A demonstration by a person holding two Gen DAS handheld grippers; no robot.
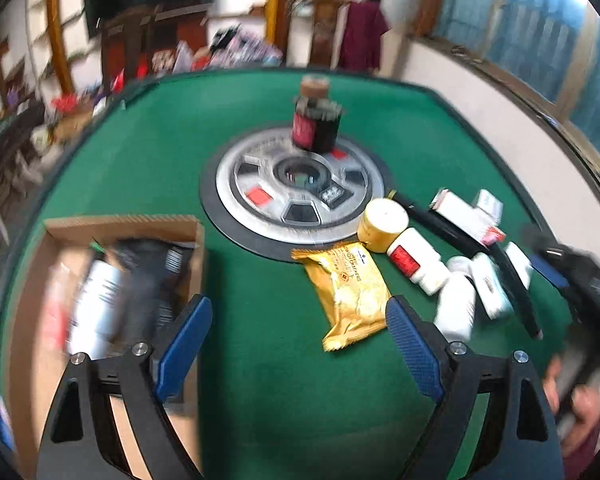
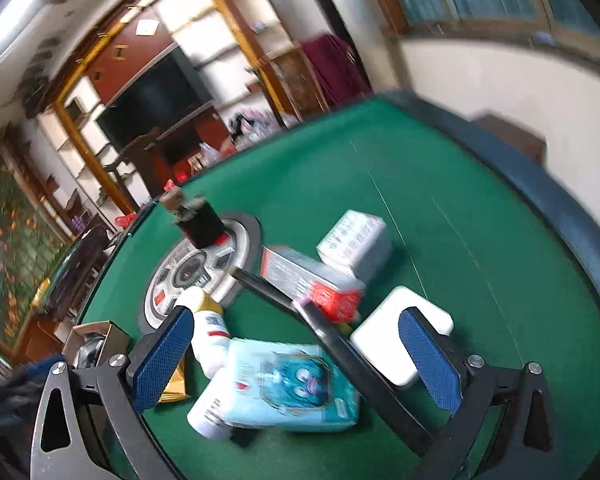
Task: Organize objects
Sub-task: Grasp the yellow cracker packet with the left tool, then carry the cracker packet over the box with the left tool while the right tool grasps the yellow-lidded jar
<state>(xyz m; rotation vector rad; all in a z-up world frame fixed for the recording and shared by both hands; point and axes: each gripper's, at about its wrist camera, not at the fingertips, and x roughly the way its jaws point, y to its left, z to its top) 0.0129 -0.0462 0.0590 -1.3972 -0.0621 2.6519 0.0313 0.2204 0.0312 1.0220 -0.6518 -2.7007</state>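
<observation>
My left gripper (image 1: 300, 320) is open and empty above the green table (image 1: 260, 400). A cardboard box (image 1: 124, 224) with several items sits at its left. A gold snack packet (image 1: 350, 292) lies just ahead, right of centre. Beyond it are a yellow jar (image 1: 382, 224), a white bottle with a red label (image 1: 416, 264), more white bottles and small cartons. My right gripper (image 2: 296, 344) is open and empty over a light blue packet (image 2: 288, 388), a white bottle (image 2: 210, 336), a white flat case (image 2: 396, 336), a black rod (image 2: 340, 340) and a red and white carton (image 2: 312, 276).
A round silver hub (image 1: 300, 196) sits in the table's middle with a dark jar (image 1: 316, 120) standing on its far edge. A grey carton (image 2: 356, 240) lies further back. The other gripper and a hand (image 1: 580, 400) show at the right edge.
</observation>
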